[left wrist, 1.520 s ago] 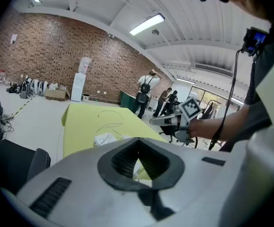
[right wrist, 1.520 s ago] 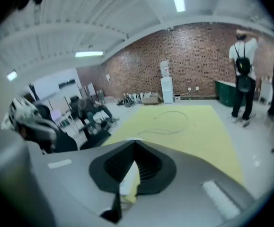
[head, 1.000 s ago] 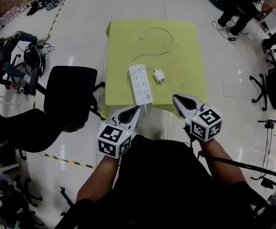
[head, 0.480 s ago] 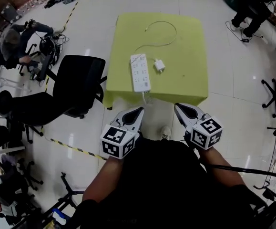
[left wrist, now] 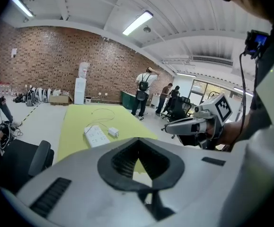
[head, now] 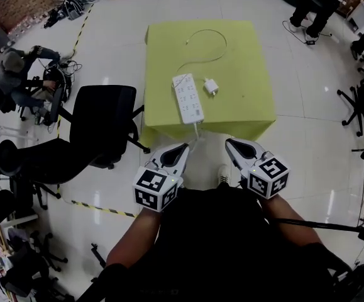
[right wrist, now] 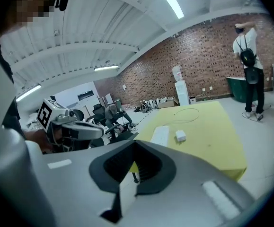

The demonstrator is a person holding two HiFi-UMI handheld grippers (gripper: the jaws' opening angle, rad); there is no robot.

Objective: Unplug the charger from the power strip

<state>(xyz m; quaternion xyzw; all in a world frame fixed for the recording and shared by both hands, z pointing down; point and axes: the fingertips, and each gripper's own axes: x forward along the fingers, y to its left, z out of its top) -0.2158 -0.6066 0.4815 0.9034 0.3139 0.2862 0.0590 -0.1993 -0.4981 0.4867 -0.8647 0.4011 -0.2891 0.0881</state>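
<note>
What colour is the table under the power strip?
The table is yellow-green, clearest in the head view.

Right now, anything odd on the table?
The charger seems to lie on the table just right of the strip, not in a socket, though it is small in view. The strip lies askew, its cord hanging over the near edge.

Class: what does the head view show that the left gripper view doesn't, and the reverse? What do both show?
Only the head view: the marker cube on the left gripper, and the person's left forearm. Only the left gripper view: the ceiling light. Both: the green table, the power strip, the charger beside it, the white cable, the black chair and the shut right gripper.
</note>
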